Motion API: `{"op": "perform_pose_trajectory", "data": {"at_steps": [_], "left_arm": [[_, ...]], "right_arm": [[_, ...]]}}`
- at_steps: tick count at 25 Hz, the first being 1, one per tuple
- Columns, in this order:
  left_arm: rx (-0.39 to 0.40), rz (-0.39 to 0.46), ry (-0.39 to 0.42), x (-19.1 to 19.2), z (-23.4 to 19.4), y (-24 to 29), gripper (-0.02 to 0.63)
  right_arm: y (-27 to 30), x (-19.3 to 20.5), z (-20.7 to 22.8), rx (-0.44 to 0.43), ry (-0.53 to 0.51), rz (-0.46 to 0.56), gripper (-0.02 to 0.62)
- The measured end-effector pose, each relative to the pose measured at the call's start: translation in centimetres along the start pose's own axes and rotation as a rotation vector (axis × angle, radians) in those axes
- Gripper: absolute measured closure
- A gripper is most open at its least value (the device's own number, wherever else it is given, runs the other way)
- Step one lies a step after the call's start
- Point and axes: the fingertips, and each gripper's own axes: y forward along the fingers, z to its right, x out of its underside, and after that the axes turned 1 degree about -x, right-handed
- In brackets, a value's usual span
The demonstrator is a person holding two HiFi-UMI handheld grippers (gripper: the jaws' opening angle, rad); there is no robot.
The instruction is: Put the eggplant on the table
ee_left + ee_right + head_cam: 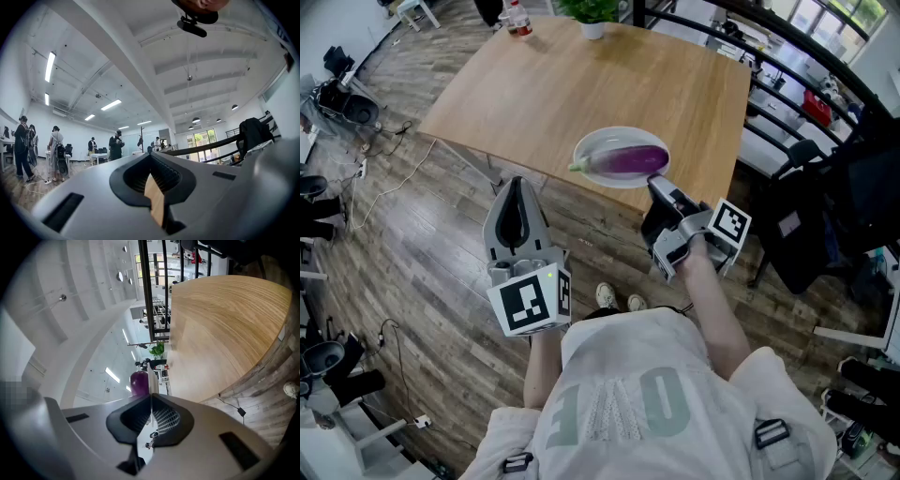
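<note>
You hold two grippers. Your right gripper (pixel 657 186) is level and rolled on its side, its jaws pinched together on the near rim of the one white plate (pixel 598 139). Your left gripper (pixel 517 184) tilts slightly upward beside it, short of the table, with its jaws together on nothing. The plate carries the single purple eggplant (pixel 630 159) at the near edge of the one wooden table (pixel 581 84). One potted plant (pixel 592 14) stands at the far edge.

Head view, steeply downward, shares the table (pixel 534 94) with right gripper view.
</note>
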Motion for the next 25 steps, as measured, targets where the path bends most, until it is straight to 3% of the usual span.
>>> {"op": "perform_pose_trajectory", "data": {"at_steps": [25], "left_arm": [[0.018, -0.020, -0.005, 2.5, -1.4, 1.2, 0.598]], "right_arm": [[0.7, -1.0, 1.7, 0.000, -0.029, 0.044, 0.571]]}}
